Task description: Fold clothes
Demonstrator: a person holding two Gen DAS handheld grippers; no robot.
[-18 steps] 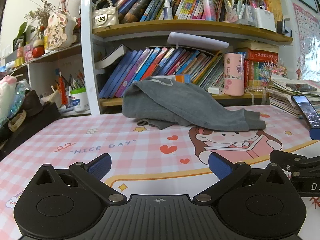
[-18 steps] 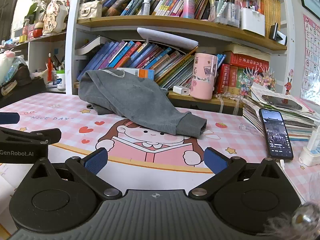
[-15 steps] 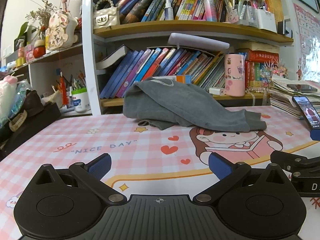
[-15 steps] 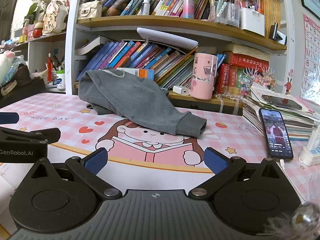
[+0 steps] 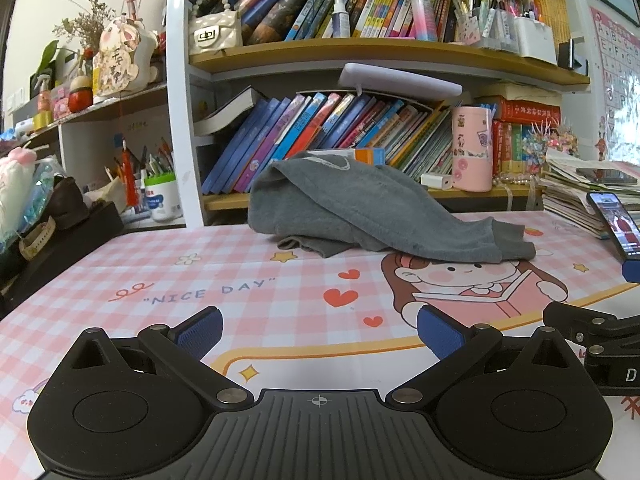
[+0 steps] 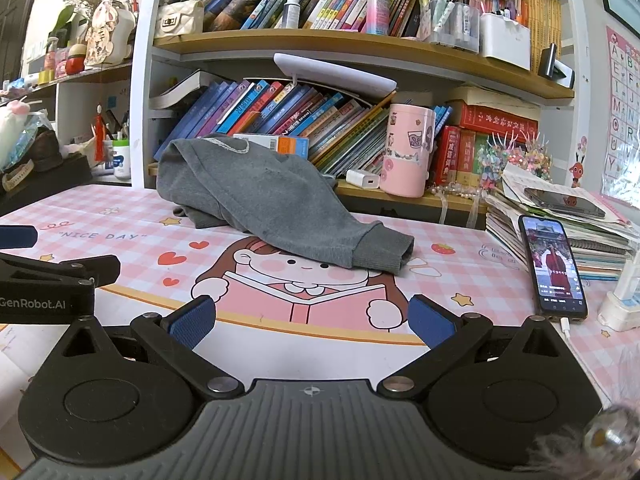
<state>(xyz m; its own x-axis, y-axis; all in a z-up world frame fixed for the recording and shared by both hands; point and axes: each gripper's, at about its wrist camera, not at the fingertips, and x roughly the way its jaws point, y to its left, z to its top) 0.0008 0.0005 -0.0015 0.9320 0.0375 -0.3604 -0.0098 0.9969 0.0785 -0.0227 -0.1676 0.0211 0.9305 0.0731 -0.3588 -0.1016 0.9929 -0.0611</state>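
Your left claw [image 5: 318,330] sits low over the desk [image 5: 120,264] with its blue pads spread wide and nothing between them. Your right claw [image 6: 312,320] is the same: jaws wide apart, only the pink checked mat showing in the gap. The two claws are side by side, each one's arm poking into the edge of the other's view. Ahead of both, well apart from the pads, the grey garment [image 5: 360,208] lies in a crumpled heap at the far side of the desk, against the bookshelf [image 5: 360,56]. One cuffed end [image 6: 384,248] trails forward onto the cartoon girl printed on the mat. Off to your right, a phone [image 6: 554,268] with a lit screen leans on a stack of books [image 6: 600,236]. A pink cup [image 6: 408,148] stands on the lower shelf behind the garment.
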